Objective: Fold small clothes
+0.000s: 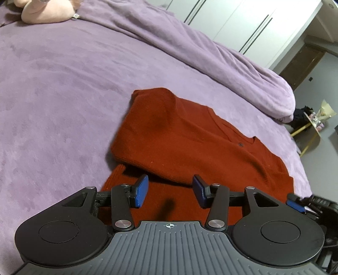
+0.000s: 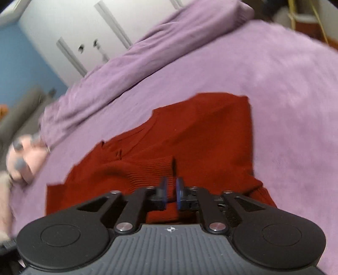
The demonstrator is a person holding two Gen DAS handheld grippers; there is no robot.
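Note:
A rust-red knit cardigan (image 1: 190, 143) lies partly folded on the purple bedspread (image 1: 52, 84). My left gripper (image 1: 170, 191) is open and empty, its blue pads (image 1: 142, 191) hovering over the cardigan's near edge. The right gripper shows at the right edge of the left wrist view (image 1: 295, 203). In the right wrist view the cardigan (image 2: 200, 135) fills the middle, with a ribbed sleeve cuff (image 2: 156, 167) folded across it. My right gripper (image 2: 170, 191) is nearly closed just behind the cuff, with only a narrow gap between the pads and nothing visibly held; the view is blurred.
A rolled purple duvet (image 1: 221, 57) runs along the far side of the bed. A pink plush toy (image 1: 46, 11) lies at the head, also in the right wrist view (image 2: 25, 160). White wardrobes (image 1: 243, 21) and a yellow-legged stool (image 1: 308, 129) stand beyond the bed.

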